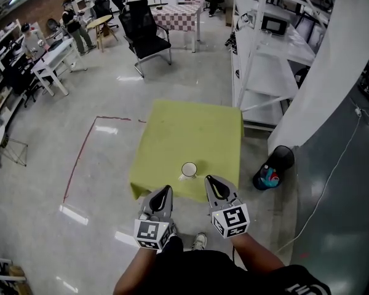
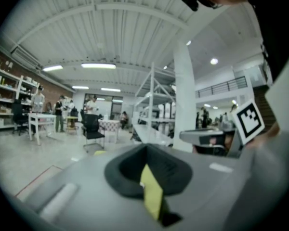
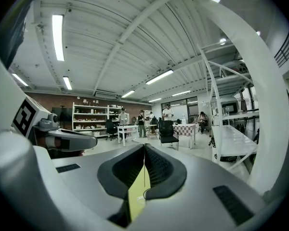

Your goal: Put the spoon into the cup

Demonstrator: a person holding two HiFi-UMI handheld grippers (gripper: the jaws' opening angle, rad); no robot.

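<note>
A white cup (image 1: 189, 169) stands upright near the front edge of the yellow-green table (image 1: 190, 128). A small white piece (image 1: 182, 177) lies against the cup's near left side; it is too small to tell whether it is the spoon. My left gripper (image 1: 167, 190) hovers just off the table's front edge, left of the cup, jaws shut and empty. My right gripper (image 1: 209, 179) is over the front edge, right of the cup, also shut and empty. In the left gripper view the left gripper (image 2: 145, 147) shows closed tips. In the right gripper view the right gripper (image 3: 144, 146) shows a sliver of the cup (image 3: 141, 198) below its tips.
A black bin (image 1: 274, 167) with coloured bottles stands on the floor right of the table. White shelving (image 1: 267, 54) and a white pillar (image 1: 332, 72) fill the right side. A black office chair (image 1: 146, 32) is behind the table. Red tape (image 1: 80, 155) marks the floor at left.
</note>
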